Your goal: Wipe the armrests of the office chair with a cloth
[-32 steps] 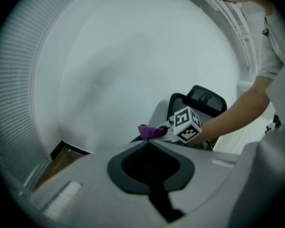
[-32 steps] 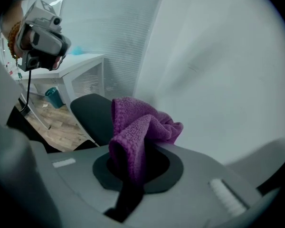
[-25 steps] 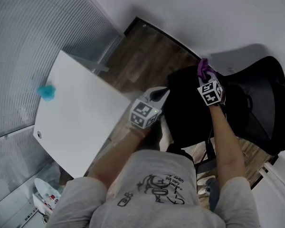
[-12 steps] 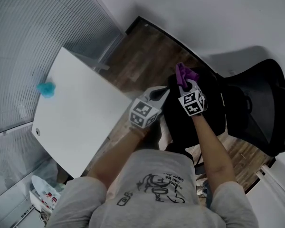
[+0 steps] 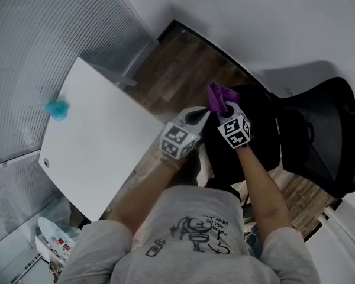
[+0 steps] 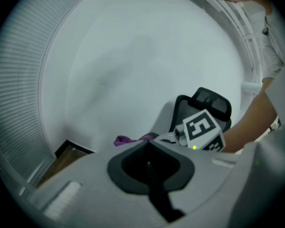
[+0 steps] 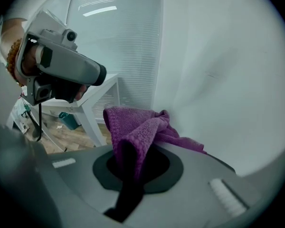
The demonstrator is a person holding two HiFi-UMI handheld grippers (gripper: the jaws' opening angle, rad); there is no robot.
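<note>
The purple cloth [image 5: 216,97] is clamped between the jaws of the right gripper [image 5: 225,111] and is bunched beyond their tips, above the seat of the black office chair [image 5: 319,129]. One cloth, one chair and two grippers are counted. The left gripper [image 5: 202,116], held just beside the chair's seat, is closed on nothing. The cloth's fold into the jaws is shown only in the right gripper view; the chair's seat and the white table [image 5: 94,141] beside it are shown together only in the head view.

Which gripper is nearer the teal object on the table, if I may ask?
Left. The left gripper is beside the table bearing the teal object; the right gripper is farther, over the chair.
</note>
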